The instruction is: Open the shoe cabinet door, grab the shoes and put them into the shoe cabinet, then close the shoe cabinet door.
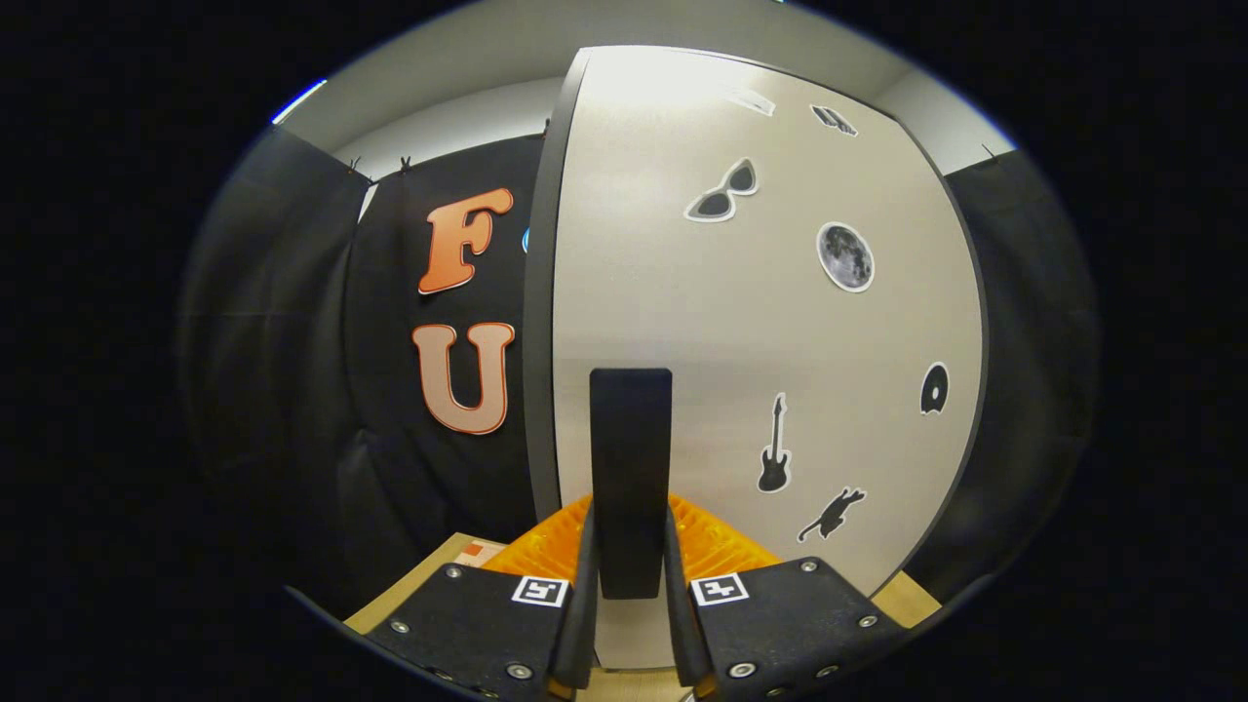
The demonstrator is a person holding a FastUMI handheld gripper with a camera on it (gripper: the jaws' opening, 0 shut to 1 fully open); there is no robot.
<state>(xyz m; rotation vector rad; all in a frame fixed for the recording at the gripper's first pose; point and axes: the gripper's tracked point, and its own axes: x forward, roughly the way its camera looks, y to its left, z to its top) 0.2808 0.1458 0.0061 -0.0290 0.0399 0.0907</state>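
Note:
The shoe cabinet door (780,322) is a pale panel with a dark edge, standing upright straight ahead and dotted with small dark stickers. A flat black vertical handle (630,439) is fixed low on it. My gripper (630,556) is up against the door, and its two fingers press on the handle's lower part from left and right. The finger pads (546,546) lie close to the door's face. The door's dark left edge (539,322) shows its thickness against the cloth wall behind.
Black cloth walls hang to the left (292,390) and right (1024,341) of the cabinet. A tan wooden surface (419,585) lies below the fingers, with a small pale label (478,552) on it near the door's lower left corner.

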